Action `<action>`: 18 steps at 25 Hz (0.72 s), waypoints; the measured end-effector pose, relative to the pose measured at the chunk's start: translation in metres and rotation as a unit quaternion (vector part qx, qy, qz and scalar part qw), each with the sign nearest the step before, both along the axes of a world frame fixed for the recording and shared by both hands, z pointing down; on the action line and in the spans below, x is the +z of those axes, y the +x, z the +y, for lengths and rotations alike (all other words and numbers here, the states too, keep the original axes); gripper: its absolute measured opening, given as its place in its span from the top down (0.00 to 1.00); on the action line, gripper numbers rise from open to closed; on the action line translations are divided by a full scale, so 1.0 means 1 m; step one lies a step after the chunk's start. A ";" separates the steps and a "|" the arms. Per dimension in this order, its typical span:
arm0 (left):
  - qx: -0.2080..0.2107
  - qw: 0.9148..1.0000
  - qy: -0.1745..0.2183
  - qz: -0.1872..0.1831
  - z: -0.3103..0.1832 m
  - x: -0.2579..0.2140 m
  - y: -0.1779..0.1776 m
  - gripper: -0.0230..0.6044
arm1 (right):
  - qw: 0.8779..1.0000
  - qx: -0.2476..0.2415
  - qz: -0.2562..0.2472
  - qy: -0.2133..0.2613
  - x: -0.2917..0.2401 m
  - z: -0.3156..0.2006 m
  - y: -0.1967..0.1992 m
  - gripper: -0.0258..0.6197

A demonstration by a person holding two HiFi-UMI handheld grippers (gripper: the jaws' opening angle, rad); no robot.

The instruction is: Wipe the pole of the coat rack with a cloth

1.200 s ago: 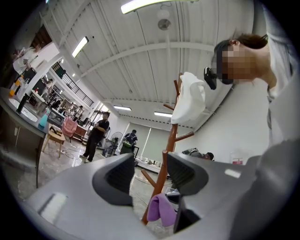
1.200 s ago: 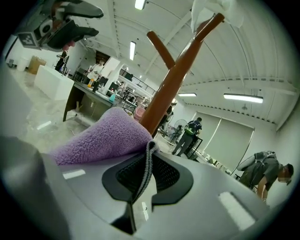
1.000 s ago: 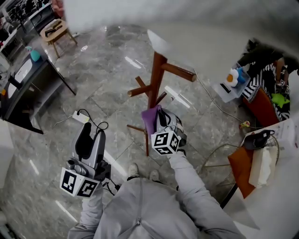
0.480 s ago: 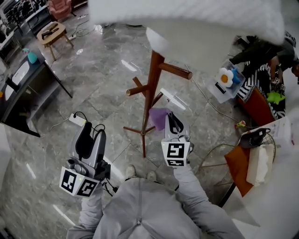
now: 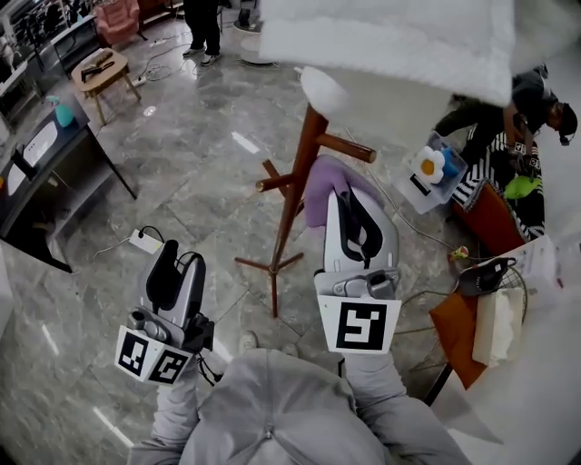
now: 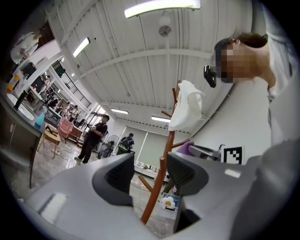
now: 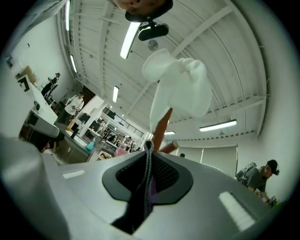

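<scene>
Covering purple cloth (image 5: pixel 320 184) | right hand-held gripper (image 5: pixel 352 186) | pole (image 5: pixel 292 195) top hidden

a glossy grey marble-tile floor (image 5: pixel 182 173) spreads through a large open hall. a dark desk (image 5: pixel 32 227) stands at the left, with a small wooden table (image 5: pixel 98 68) and a pink armchair (image 5: pixel 116 16) beyond it. a white power strip (image 5: pixel 145 241) lies on the floor. strip lights (image 6: pixel 161 7) run along a white beamed ceiling (image 6: pixel 140 61).

There are two grippers, the left gripper (image 5: pixel 172 269) and the right gripper (image 5: pixel 350 194), one coat rack (image 5: pixel 290 207), one purple cloth (image 5: pixel 321 184), one white cloth (image 5: pixel 320 87) on the rack's top, one small wooden table (image 5: pixel 101 69) and one white power strip (image 5: pixel 145 241).
</scene>
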State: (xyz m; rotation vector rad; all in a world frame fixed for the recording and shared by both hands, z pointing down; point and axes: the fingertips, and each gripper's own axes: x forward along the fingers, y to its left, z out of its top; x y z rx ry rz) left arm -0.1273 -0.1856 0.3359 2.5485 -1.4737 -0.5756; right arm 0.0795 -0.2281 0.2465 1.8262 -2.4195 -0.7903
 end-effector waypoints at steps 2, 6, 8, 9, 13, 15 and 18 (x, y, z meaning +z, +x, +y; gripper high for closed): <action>-0.004 1.000 0.002 0.004 0.001 0.000 -0.006 0.59 | 1.000 -0.008 0.008 0.019 -0.018 0.004 -0.011 0.91; -0.013 1.000 0.005 0.012 0.002 0.000 -0.017 0.59 | 0.997 -0.020 0.039 0.065 -0.043 0.004 -0.032 0.91; -0.016 1.000 0.005 0.017 0.003 0.001 -0.022 0.59 | 0.996 -0.027 0.059 0.062 -0.040 -0.006 -0.044 0.91; -0.017 1.000 0.006 0.019 0.003 0.002 -0.023 0.59 | 0.996 -0.027 0.068 0.047 -0.032 -0.013 -0.048 0.91; -0.023 0.999 0.007 0.027 0.002 0.004 -0.030 0.59 | 0.991 0.003 0.122 -0.059 0.016 -0.046 -0.046 0.91; -0.024 0.999 0.006 0.029 0.002 0.005 -0.033 0.59 | 0.988 0.000 0.135 -0.081 0.032 -0.057 -0.046 0.91; -0.026 0.999 0.004 0.031 0.001 0.008 -0.034 0.59 | 0.987 -0.017 0.125 -0.099 0.052 -0.067 -0.045 0.91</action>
